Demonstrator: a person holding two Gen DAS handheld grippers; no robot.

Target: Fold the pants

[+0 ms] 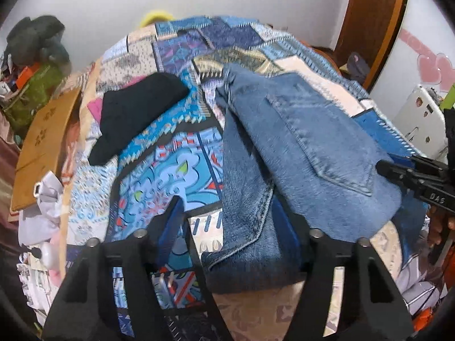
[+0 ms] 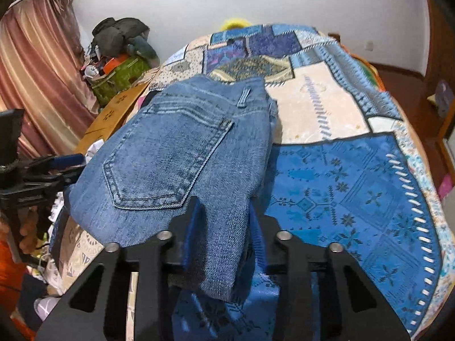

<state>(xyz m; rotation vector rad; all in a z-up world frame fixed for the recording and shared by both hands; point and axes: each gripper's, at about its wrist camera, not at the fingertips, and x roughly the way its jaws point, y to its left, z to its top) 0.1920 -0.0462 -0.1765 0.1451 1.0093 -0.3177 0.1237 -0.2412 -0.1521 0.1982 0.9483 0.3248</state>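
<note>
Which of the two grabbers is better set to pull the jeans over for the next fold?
Probably the right gripper: denim of the jeans runs between its fingers. The left gripper stands wide open, gripping nothing.

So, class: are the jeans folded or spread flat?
Folded: the jeans lie doubled in layers, back pocket on top, on the bedspread.

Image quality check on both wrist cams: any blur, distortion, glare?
Left wrist: heavy fisheye bending, dark corner vignette, motion smear across the jeans and quilt; left gripper fingers sharper. Right wrist: same barrel distortion, jeans pocket stitching crisper, slight softness where the right gripper clamps denim. No hard glare in either; lighting flat.
</note>
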